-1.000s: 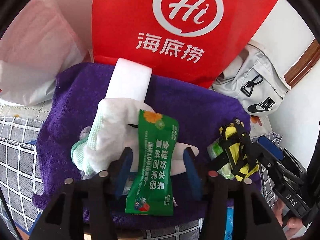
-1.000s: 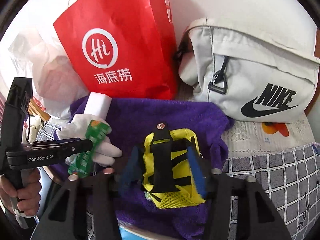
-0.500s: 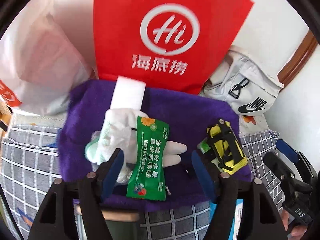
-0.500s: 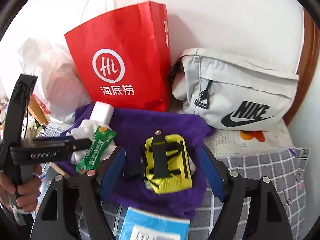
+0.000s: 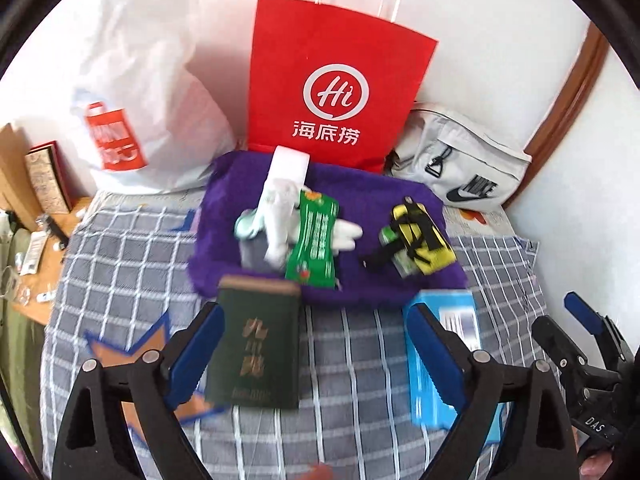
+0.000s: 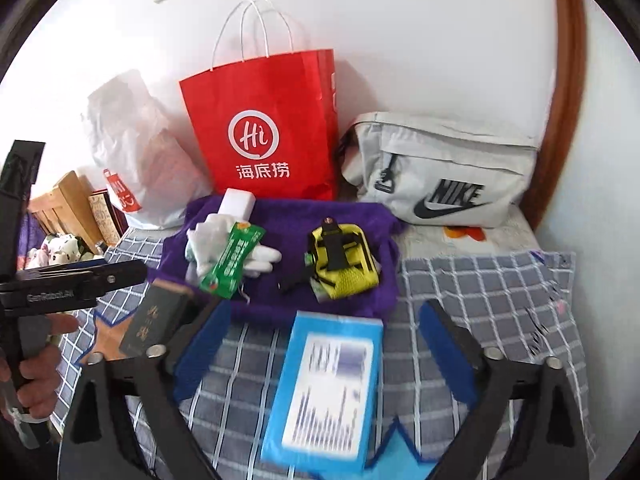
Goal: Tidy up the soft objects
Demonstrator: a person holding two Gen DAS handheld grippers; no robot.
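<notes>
A purple towel lies on the checked bedcover. On it are a white glove, a green snack packet, a white sponge block and a yellow mesh pouch with black straps. My left gripper is open and empty, held back over a dark green book. My right gripper is open and empty, over a blue box.
A red paper bag, a white plastic bag and a grey Nike bag stand against the wall behind the towel. A wooden side table is at left. The blue box lies by the towel.
Both grippers have opened wide and pulled back from the towel. The green packet and the yellow pouch now lie free on the towel. The book and the blue box have come into view.
</notes>
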